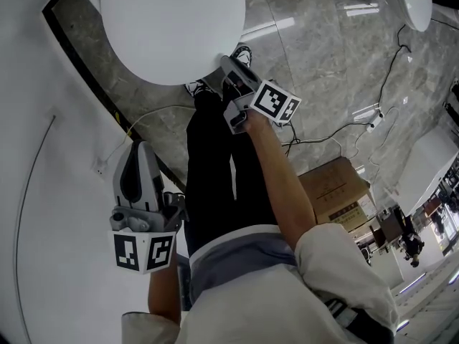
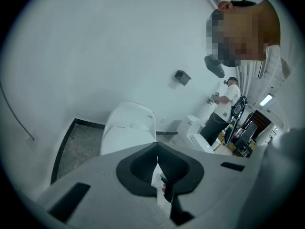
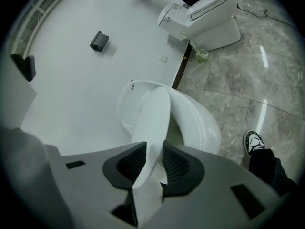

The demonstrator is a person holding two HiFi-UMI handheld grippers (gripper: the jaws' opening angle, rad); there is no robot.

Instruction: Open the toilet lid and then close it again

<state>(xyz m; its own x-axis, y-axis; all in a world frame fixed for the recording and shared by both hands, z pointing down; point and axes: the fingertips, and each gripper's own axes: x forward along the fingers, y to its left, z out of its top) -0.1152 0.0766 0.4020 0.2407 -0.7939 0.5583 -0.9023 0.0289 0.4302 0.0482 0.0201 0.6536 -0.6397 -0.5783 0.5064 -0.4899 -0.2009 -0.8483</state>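
Grey left gripper [image 1: 140, 150] and right gripper [image 1: 229, 64], black-and-white marker cubes [image 1: 143, 251], cream sleeves [image 1: 344, 271], black trousers [image 1: 215, 185]

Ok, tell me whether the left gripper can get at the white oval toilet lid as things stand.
Probably yes. The left gripper, jaws together, hangs back with only grey marble floor between it and the white oval toilet lid. The right gripper clamps the lid's front edge.

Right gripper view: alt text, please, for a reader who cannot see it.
The right gripper clamps the front edge of the white toilet lid, lifted partway off the bowl. Marble floor, a shoe and a second toilet lie beyond.
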